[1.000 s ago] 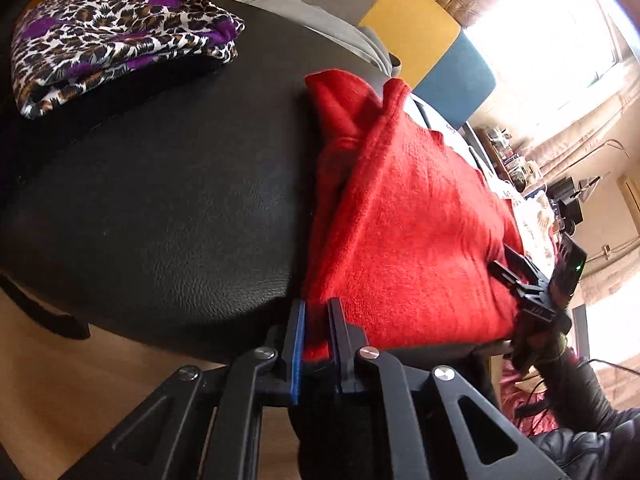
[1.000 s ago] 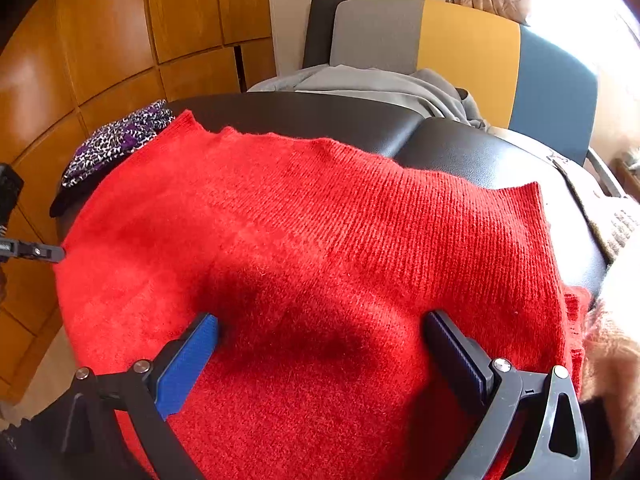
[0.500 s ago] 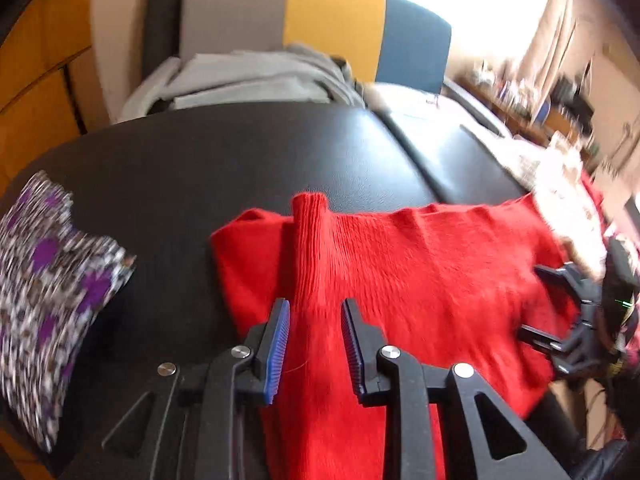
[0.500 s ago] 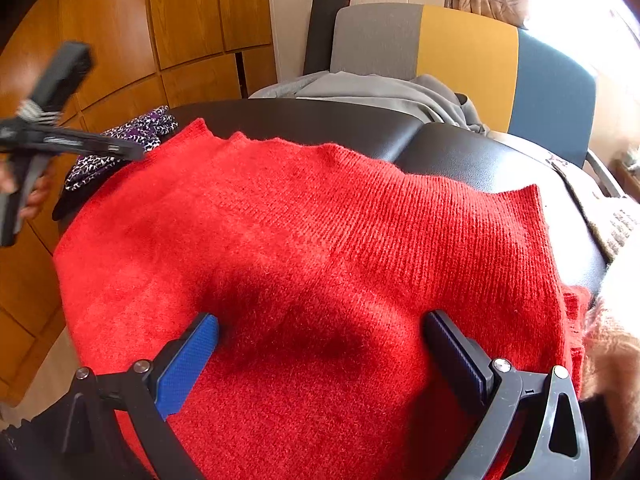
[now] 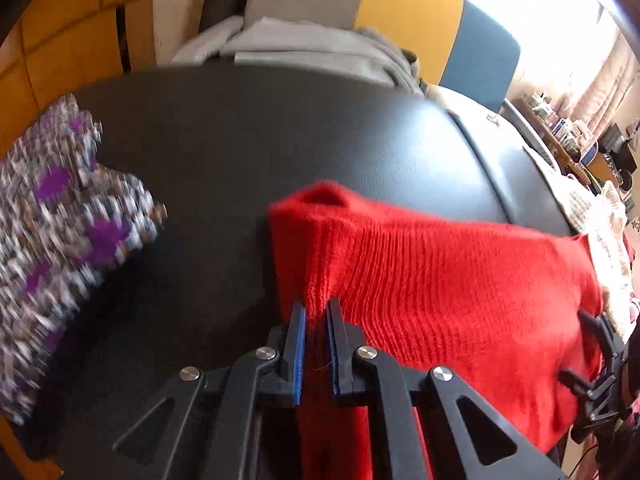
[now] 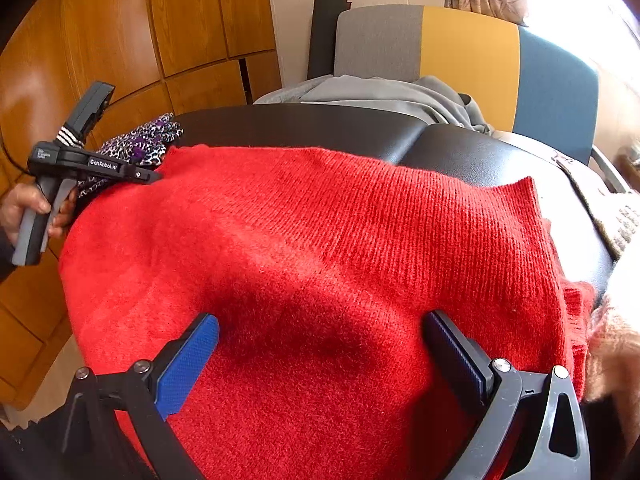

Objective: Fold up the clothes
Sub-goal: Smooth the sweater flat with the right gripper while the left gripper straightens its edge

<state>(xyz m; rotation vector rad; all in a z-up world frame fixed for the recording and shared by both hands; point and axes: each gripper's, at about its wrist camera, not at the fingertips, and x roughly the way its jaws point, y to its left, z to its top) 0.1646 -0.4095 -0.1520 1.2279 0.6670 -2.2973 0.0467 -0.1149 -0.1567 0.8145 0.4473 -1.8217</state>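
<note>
Leopard-print fabric with purple spots point(image 5: 60, 248) sits folded at the far left of my left wrist view, smeared by motion blur so I can't read its edges. It rests on the black padded counter point(image 5: 240, 140), apart from the red sweater point(image 5: 440, 288) that lies across the counter's near right part. My left gripper point(image 5: 316, 320) is pinched shut on a raised ridge of the sweater's left edge, the blue pads nearly meeting with red knit between them; the cloth below the pinch drops out of frame. At the right edge of that view my right gripper shows only as a cut-off black frame. From the right wrist camera, a hand point(image 6: 24, 208) holds the left gripper's handle at the sweater's far-left corner, its tips hidden against the knit. My right gripper point(image 6: 320, 344) stands wide open, its fingers point(image 6: 188, 356) resting on the sweater. A pale knitted garment point(image 6: 612, 340) is clipped at far right.
</note>
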